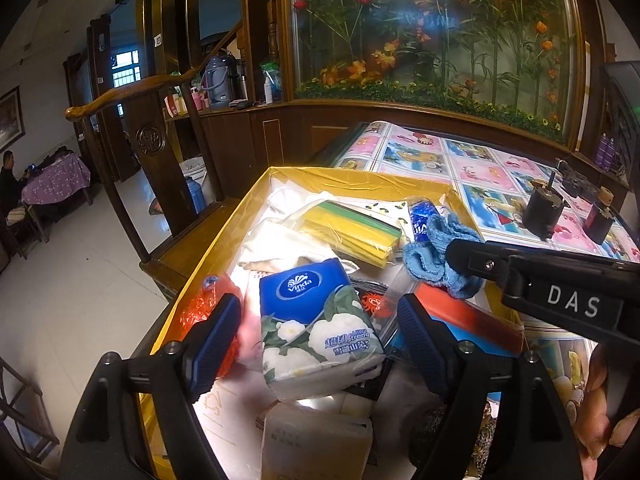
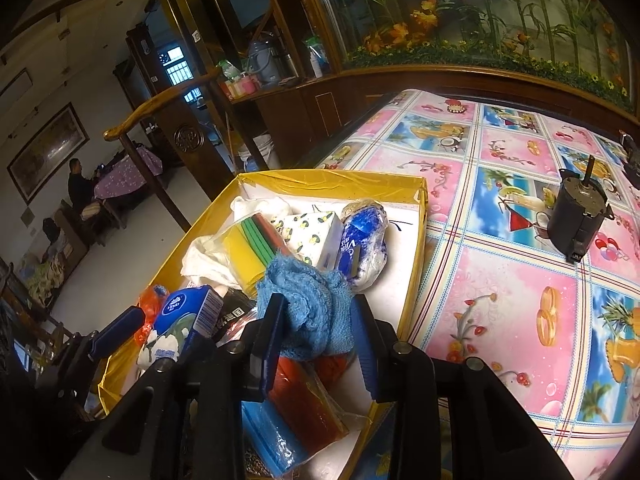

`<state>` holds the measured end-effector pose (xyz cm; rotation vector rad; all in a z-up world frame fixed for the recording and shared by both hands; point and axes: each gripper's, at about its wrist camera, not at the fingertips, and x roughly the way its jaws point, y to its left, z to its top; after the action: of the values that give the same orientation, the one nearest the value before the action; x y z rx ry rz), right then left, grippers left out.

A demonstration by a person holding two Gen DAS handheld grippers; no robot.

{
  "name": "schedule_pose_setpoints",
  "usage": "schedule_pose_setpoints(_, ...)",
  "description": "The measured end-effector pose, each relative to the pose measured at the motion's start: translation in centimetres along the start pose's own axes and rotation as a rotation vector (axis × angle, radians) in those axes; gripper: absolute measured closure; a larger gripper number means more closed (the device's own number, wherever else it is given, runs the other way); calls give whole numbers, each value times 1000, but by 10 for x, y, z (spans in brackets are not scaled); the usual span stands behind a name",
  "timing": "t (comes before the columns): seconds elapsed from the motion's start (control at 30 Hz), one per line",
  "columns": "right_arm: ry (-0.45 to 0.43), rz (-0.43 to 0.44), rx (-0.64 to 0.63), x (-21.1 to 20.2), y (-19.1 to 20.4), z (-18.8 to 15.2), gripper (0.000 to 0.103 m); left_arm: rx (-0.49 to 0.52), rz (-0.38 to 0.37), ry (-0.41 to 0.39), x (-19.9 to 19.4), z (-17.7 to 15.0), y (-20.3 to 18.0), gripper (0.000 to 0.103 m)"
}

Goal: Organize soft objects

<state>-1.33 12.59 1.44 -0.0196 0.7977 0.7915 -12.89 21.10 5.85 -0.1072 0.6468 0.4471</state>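
Observation:
A yellow-rimmed box (image 1: 224,240) (image 2: 320,178) holds soft goods. My left gripper (image 1: 318,302) stands open over it. A blue Vinda tissue pack (image 1: 316,320) (image 2: 188,320) lies between its fingers (image 1: 216,336), apart from both pads. My right gripper (image 2: 318,332) is shut on a crumpled blue cloth (image 2: 308,304) (image 1: 440,256) just above the box contents. In the left wrist view its black finger (image 1: 480,260) reaches in from the right. Deeper in the box lie a yellow sponge pack (image 1: 352,232) (image 2: 248,248), a white cloth (image 1: 276,236), a patterned tissue pack (image 2: 312,236) and a blue-white wrapped packet (image 2: 364,244).
The box sits at the left edge of a table with a pink and blue patterned cloth (image 2: 500,280). A black motor (image 2: 576,220) (image 1: 542,210) and a small dark bottle (image 1: 598,220) stand to the right. A wooden chair (image 1: 160,144) is left of the box.

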Motion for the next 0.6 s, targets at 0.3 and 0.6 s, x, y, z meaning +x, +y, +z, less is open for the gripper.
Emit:
schedule_pose_setpoints(0.3,-21,20,5,-18,-2,-3,63,9,12,-11,-6,1,-3,14)
schedule_pose_setpoints(0.6,-53,21,12,-40,-7,-8,48,13,18,-14,-8,1,-3,11)
